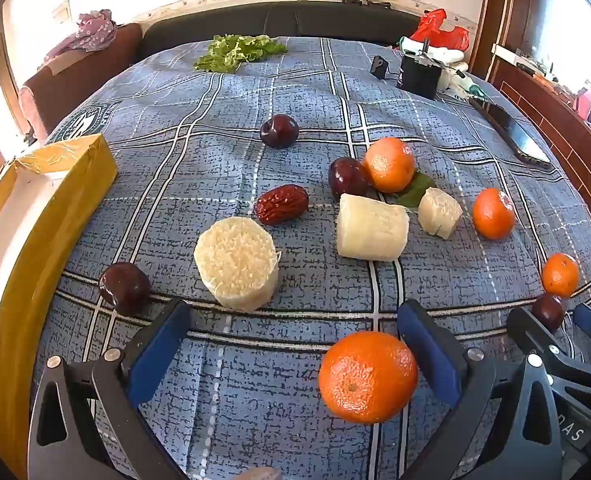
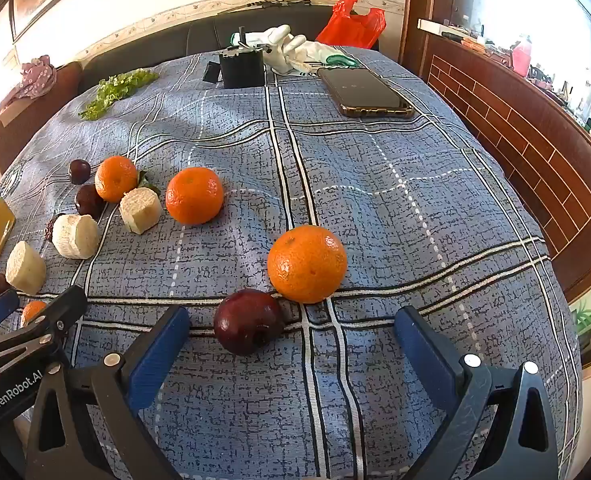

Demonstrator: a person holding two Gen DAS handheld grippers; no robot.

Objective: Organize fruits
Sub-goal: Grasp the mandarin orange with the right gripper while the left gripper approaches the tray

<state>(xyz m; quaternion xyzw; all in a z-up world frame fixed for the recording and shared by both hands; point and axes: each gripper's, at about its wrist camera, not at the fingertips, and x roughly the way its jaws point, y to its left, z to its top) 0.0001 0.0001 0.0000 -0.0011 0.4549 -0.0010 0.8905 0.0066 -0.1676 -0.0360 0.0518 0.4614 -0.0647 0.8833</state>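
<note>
Sitting between your left tongs (image 1: 295, 344) fingers, hard against right one: orange (image 1: 367, 376). Left nearer. Both left and right tongs (image 2: 291, 344) wide open, holding nothing.

The surface is covered with a blue checked cloth (image 1: 255, 400), woven and matt, with a rough grain. The oranges (image 2: 307, 264) have dimpled, faintly shiny peel, and the dark plums (image 2: 247, 326) are smooth and glossy. The red date (image 1: 281, 204) looks wrinkled with a dull sheen. The pale cut sugarcane pieces (image 1: 235, 264) are fibrous and rough on their cut ends. The yellow box (image 1: 35, 232) looks like cardboard under shiny tape. The phone (image 2: 365, 90) has a glossy glass face. The left tongs (image 1: 295, 344) and right tongs (image 2: 291, 344) are matt black plastic with blue ribbed pads (image 2: 155, 356) and bright metal screws.
</note>
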